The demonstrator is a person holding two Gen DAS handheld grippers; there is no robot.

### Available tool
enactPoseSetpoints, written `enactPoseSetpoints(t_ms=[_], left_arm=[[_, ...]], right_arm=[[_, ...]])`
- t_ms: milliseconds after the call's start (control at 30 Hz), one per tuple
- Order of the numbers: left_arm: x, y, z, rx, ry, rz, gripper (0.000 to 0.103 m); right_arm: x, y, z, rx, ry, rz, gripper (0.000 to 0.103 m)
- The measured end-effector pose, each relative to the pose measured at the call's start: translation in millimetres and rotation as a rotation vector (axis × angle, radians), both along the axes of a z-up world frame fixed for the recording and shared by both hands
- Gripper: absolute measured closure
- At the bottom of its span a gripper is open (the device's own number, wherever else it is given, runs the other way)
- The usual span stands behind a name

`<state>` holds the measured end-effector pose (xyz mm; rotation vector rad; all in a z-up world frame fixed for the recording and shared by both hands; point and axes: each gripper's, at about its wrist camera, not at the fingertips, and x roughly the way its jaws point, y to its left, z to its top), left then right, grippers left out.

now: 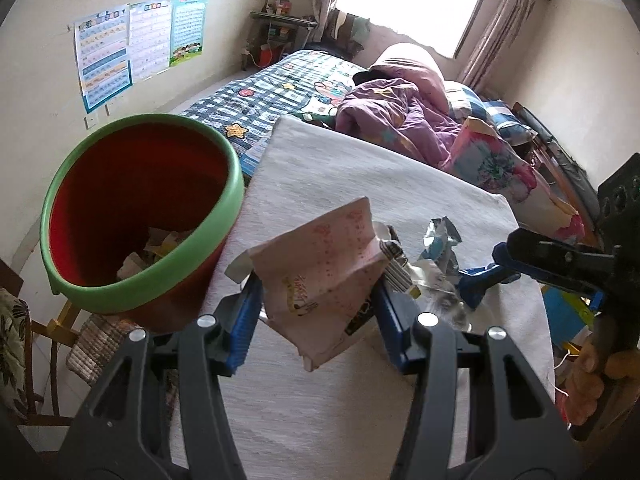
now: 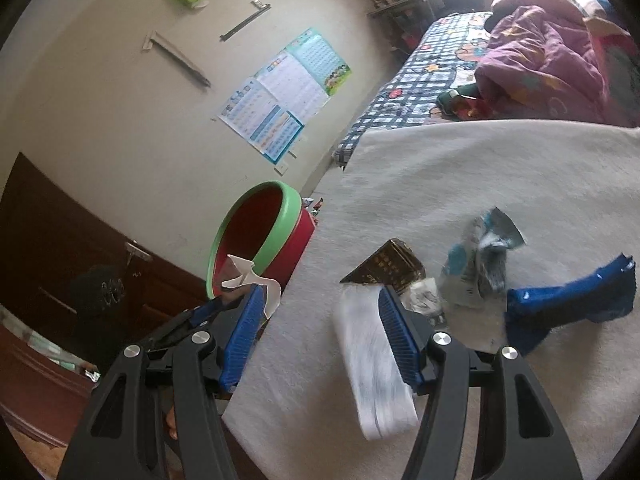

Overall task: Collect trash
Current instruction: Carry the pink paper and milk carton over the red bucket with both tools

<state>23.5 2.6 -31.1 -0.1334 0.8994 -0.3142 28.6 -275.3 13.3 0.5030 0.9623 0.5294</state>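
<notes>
My left gripper (image 1: 316,284) is shut on a crumpled pink wrapper (image 1: 320,264), held above the white cloth (image 1: 360,176) beside the red bin with a green rim (image 1: 160,276). Paper scraps lie in the bin. My right gripper (image 2: 320,296) stands open over the cloth. A blurred white packet (image 2: 372,360) lies against its right pad, and the left pad is clear of it. Just beyond sit a dark gold-printed box (image 2: 384,268), a blue-and-white wrapper (image 2: 480,256) and a blue sock (image 2: 568,300). The left gripper (image 2: 236,294) shows by the bin (image 2: 280,232).
The cloth covers the end of a bed with a checked sheet (image 1: 272,88) and a heap of purple bedding (image 1: 400,112). Posters (image 1: 120,48) hang on the wall behind the bin. A wooden chair (image 1: 52,328) stands below the bin. Dark wooden furniture (image 2: 60,240) is at the left.
</notes>
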Motion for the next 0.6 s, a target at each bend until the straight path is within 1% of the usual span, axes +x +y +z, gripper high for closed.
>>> enactPoseSetpoints(t_ms=[167, 233, 267, 333, 433, 467, 567, 600], left_arm=[[5.3, 9.6, -2.0, 0.001, 0.007, 0.006, 0.052], [6.7, 13.2, -1.2, 0.0, 0.003, 0.008, 0.052], [7.5, 16.6, -0.9, -0.002, 0.001, 0.008, 0.052], [9.6, 21.1, -1.3, -0.008, -0.001, 0.011, 0.052], [13.8, 26.6, -4.0, -0.015, 0.005, 0.013, 0.052], [15.1, 27.6, -4.6, -0.017, 0.006, 0.012, 0.052], [17.6, 29.8, -5.4, -0.022, 0.007, 0.008, 0.052], [18.9, 31.3, -5.9, -0.024, 0.007, 0.006, 0.052]], right_arm=[[2.3, 9.7, -8.1, -0.068, 0.018, 0.039, 0.044], [-0.2, 14.7, -16.3, -0.124, 0.04, 0.078, 0.041], [-2.0, 18.7, -22.4, -0.17, 0.055, 0.101, 0.037], [-6.9, 24.9, -32.6, -0.214, 0.075, 0.127, 0.037], [-16.1, 38.8, -51.6, -0.254, 0.122, 0.177, 0.035], [-19.0, 43.2, -55.0, -0.261, 0.128, 0.189, 0.033], [-31.3, 64.0, -65.9, -0.288, 0.145, 0.244, 0.032], [-35.3, 73.0, -69.5, -0.313, 0.145, 0.266, 0.031]])
